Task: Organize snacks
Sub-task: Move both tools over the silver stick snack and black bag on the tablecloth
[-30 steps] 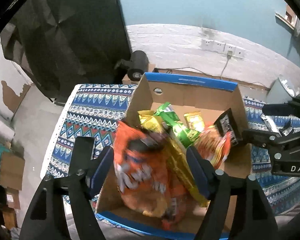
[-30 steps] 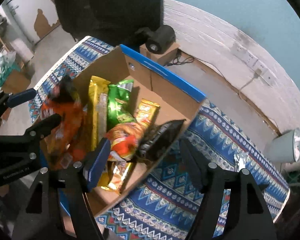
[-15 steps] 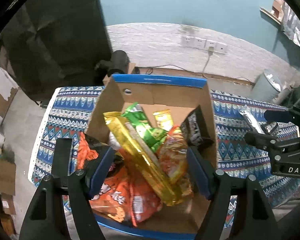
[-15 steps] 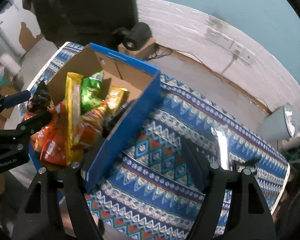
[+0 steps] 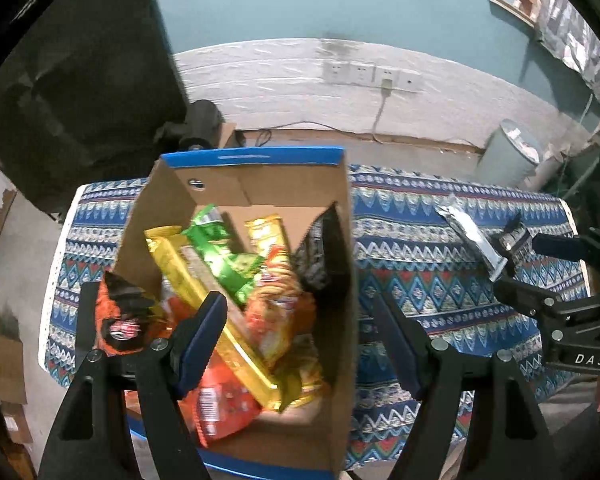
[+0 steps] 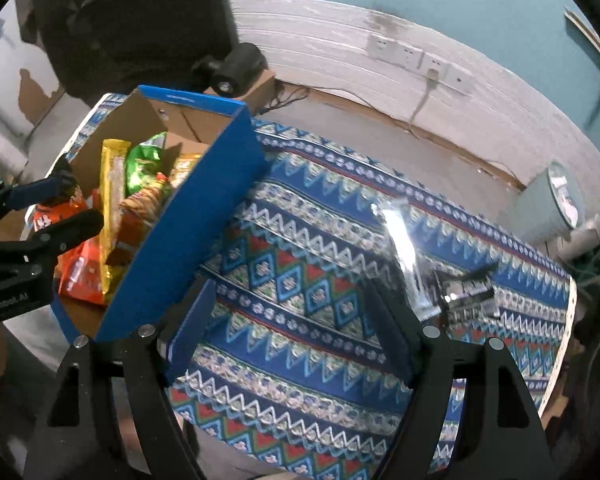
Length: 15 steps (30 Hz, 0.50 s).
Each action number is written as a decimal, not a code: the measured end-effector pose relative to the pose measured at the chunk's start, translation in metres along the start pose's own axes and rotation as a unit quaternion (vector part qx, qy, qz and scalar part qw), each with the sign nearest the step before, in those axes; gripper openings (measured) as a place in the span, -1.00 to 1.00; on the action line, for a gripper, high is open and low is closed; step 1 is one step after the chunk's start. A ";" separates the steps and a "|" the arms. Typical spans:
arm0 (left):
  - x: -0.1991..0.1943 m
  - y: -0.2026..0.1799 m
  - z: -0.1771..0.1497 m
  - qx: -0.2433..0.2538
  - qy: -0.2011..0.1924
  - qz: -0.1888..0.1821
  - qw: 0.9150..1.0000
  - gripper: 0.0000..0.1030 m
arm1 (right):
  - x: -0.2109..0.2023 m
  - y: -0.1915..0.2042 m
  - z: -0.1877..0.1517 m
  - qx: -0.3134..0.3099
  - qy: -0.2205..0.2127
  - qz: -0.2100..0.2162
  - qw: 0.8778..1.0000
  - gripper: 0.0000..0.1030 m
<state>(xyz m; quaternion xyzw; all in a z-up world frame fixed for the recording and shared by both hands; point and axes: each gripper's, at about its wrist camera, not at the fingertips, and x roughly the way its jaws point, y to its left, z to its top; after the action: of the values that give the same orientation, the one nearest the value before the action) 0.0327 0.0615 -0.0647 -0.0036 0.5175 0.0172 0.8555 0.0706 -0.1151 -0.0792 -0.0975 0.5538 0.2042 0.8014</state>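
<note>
A blue-edged cardboard box [image 5: 252, 168] [image 6: 204, 216] stands on the left of the patterned table and holds several snack bags: an orange bag [image 5: 220, 404], a long yellow pack [image 5: 204, 292], a green bag [image 5: 224, 256], a black pack [image 5: 320, 256]. My left gripper [image 5: 300, 336] is open and empty above the box's near end. My right gripper [image 6: 292, 320] is open and empty over the tablecloth, right of the box. A silver packet [image 6: 404, 256] [image 5: 468, 236] and a small black packet [image 6: 468, 296] lie on the cloth beyond its right finger.
The blue patterned tablecloth [image 6: 300, 280] covers the table. A grey bin [image 5: 508, 152] stands on the floor behind the table's right end. A black device on a small carton [image 6: 236, 68] sits behind the box. Wall sockets [image 5: 372, 74] are on the white wall.
Both grippers have moved right. The orange bag left my left gripper and now lies in the box. My right gripper went from above the box to over the tablecloth near the silver packet.
</note>
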 end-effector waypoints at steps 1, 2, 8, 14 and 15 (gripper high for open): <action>0.001 -0.006 0.000 0.005 0.002 -0.003 1.000 0.49 | 0.000 -0.003 -0.002 0.004 0.001 0.000 1.000 0.49; 0.002 -0.011 0.000 0.009 0.003 -0.003 1.000 0.49 | 0.000 -0.009 -0.006 0.010 0.002 -0.002 1.000 0.49; 0.008 -0.040 0.000 0.033 0.009 -0.008 0.999 0.49 | -0.004 -0.036 -0.021 0.038 0.002 -0.011 0.999 0.49; 0.012 -0.071 0.002 0.063 0.008 -0.005 0.998 0.49 | -0.008 -0.062 -0.034 0.057 -0.001 -0.022 0.998 0.49; 0.013 -0.075 0.002 0.066 0.010 -0.007 0.998 0.49 | -0.008 -0.068 -0.037 0.064 0.000 -0.022 0.998 0.49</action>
<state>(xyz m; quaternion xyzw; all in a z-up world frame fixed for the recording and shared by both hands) 0.0434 -0.0133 -0.0764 0.0493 0.5256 -0.0230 0.8490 0.0668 -0.1918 -0.0900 -0.0585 0.5632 0.1505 0.8104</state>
